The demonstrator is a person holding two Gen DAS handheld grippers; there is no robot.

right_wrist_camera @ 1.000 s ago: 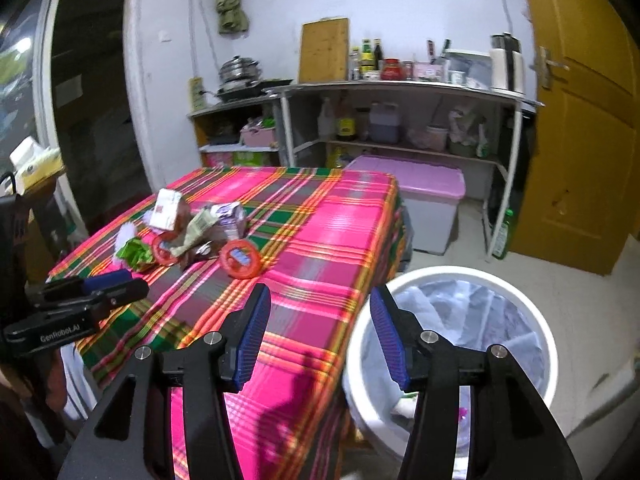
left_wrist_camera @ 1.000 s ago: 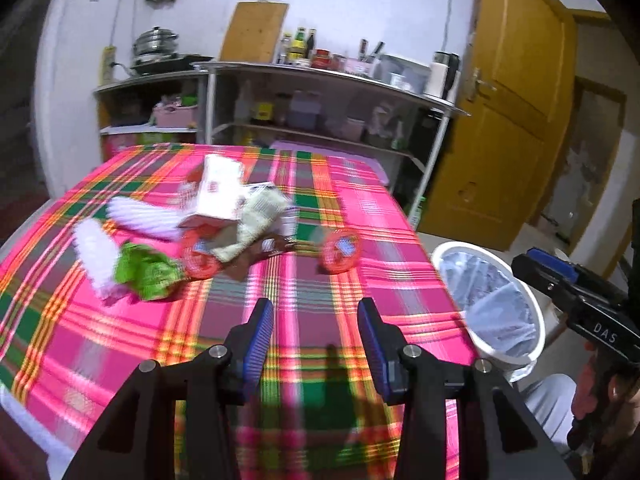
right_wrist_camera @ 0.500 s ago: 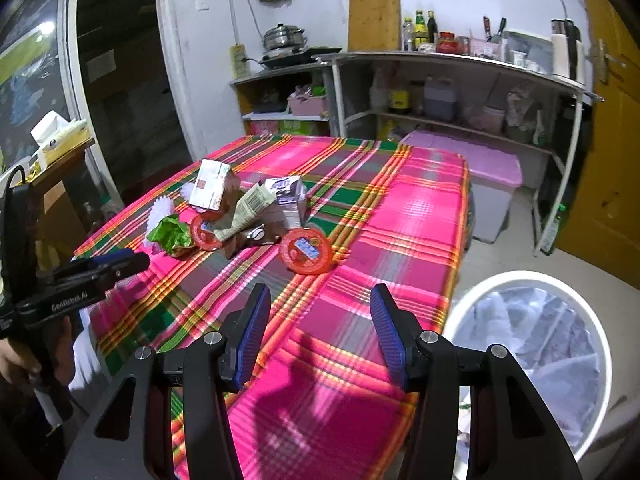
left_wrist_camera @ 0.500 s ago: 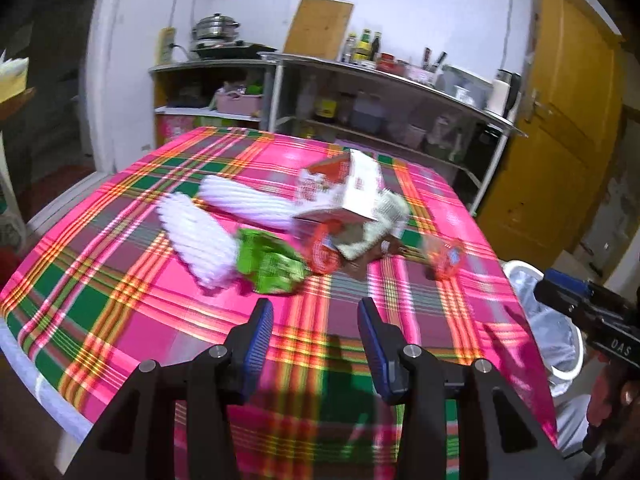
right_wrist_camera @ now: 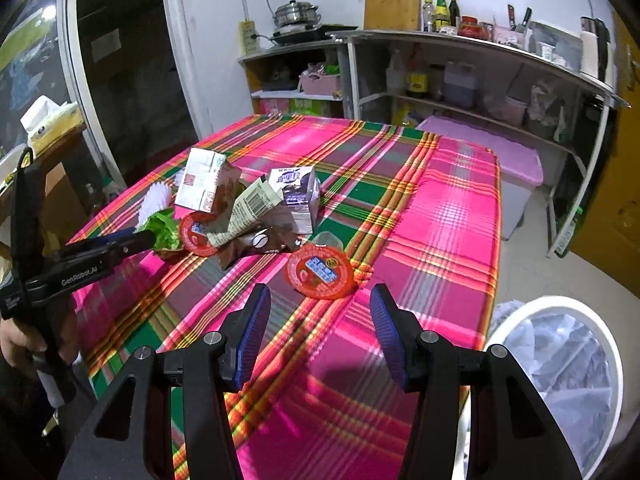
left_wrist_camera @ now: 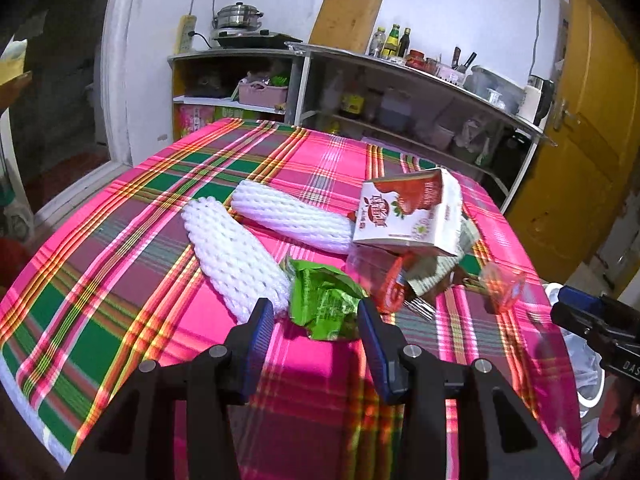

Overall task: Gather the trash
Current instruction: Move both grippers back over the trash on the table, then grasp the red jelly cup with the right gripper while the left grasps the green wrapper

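A pink, green and yellow plaid tablecloth (right_wrist_camera: 448,216) covers the table; grey kitchen shelving (right_wrist_camera: 480,64) stands at twelve o'clock. The left gripper (left_wrist_camera: 316,316) and right gripper (right_wrist_camera: 320,304) both gape half-open, empty. Crumpled green wrapper (left_wrist_camera: 324,300) lies just ahead; white lined bin (right_wrist_camera: 560,360) at four o'clock.

a home kitchen. metal shelves (right_wrist_camera: 480,80) along the white wall carry sauce bottles (right_wrist_camera: 440,10), knives (right_wrist_camera: 520,18), jugs and tubs. a steamer pot (left_wrist_camera: 237,16) sits on a cooktop, a wooden cutting board (left_wrist_camera: 346,20) leans on the wall. a table with a plaid cloth (left_wrist_camera: 160,220) fills the middle, beside a yellow wooden door (left_wrist_camera: 580,160).
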